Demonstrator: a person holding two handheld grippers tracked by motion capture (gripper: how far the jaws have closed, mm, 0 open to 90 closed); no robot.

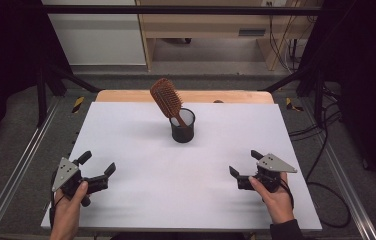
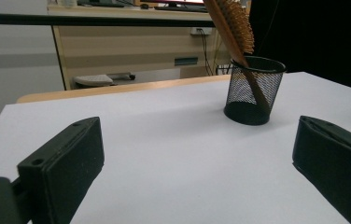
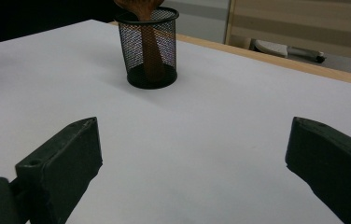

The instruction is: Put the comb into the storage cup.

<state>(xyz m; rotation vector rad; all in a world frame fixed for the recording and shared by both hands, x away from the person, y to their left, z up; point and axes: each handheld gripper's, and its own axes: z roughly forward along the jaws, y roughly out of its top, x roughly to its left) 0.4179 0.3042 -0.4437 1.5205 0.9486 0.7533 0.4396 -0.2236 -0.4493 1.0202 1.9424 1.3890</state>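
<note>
Near the table's front edge, left gripper (image 1: pixel 97 168) and right gripper (image 1: pixel 243 163) gape wide, seemingly touching nothing.

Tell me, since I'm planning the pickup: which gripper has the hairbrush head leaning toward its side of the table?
The left gripper. The hairbrush stands handle-down in the mesh cup, its head tilting left; the right gripper is on the opposite side.

The hairbrush (image 1: pixel 166 97) is warm reddish-brown wood with paler tan bristles. It stands in a black cup (image 1: pixel 182 126) of fine wire mesh. The table (image 1: pixel 141 200) is plain white with a light wooden edge at the back. Both grippers are black, each topped by a grey plate.
</note>
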